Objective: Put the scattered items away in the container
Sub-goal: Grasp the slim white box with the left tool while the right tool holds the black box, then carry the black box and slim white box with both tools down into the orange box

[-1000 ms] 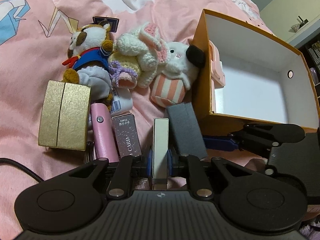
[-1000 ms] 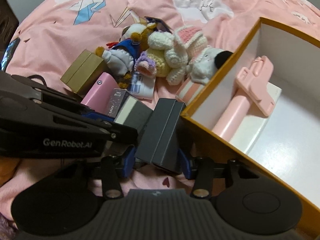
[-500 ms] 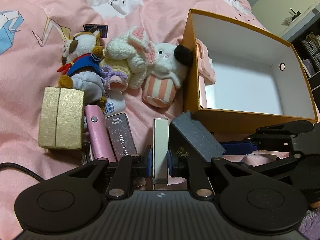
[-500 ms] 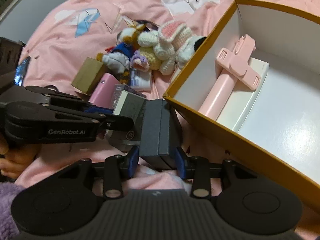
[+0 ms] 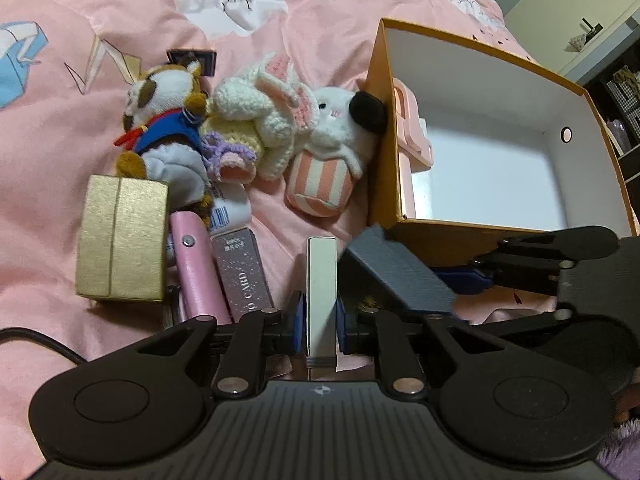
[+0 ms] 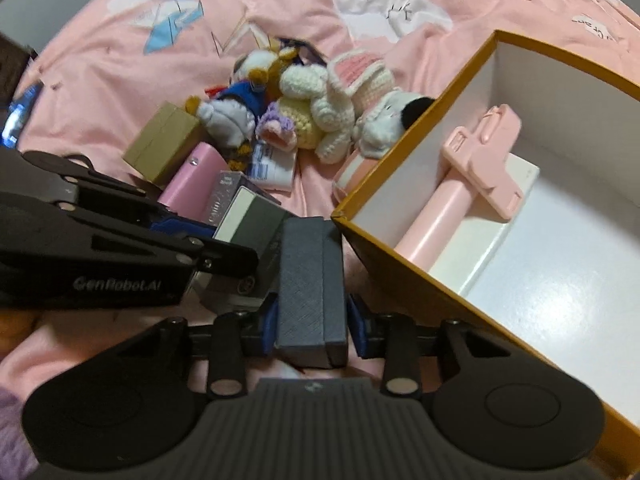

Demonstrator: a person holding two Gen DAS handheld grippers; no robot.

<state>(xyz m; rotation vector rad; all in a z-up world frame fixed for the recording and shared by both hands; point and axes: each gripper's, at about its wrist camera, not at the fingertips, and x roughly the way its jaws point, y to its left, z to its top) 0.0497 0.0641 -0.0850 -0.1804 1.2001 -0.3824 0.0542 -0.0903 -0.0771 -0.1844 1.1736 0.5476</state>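
Left hand-held gripper (image 5: pixel 319 322) is clenched on a slim white box (image 5: pixel 321 288), held on edge, long axis running straight ahead along the fingers. Ahead-left of it on the bed (image 5: pixel 60 80): gold box (image 5: pixel 120 236), pink case (image 5: pixel 198 268), glittery card box (image 5: pixel 242 274), then the plush toys (image 5: pixel 256 128) farther ahead, none of them in the container yet.

Container, an orange box (image 5: pixel 404 236) with a white inside, lies ahead and to the right of the left hand-held gripper; its near wall is just beyond the white box tip, offset right.

Right hand-held gripper (image 6: pixel 312 326) is clenched on a dark grey box (image 6: pixel 312 276), long axis also forward along the fingers. The orange box's near corner (image 6: pixel 340 216) is just beside the grey box's far end, and the opening spreads ahead-right. Inside already: a pink selfie stick (image 6: pixel 452 216) lying diagonally on a white flat box (image 6: pixel 500 208).

Judgement: the right hand-held gripper is nearer the opening, so it likely goes first, with a lift over the near wall and a shift right. The left one needs a longer rightward carry and may crowd the right one.
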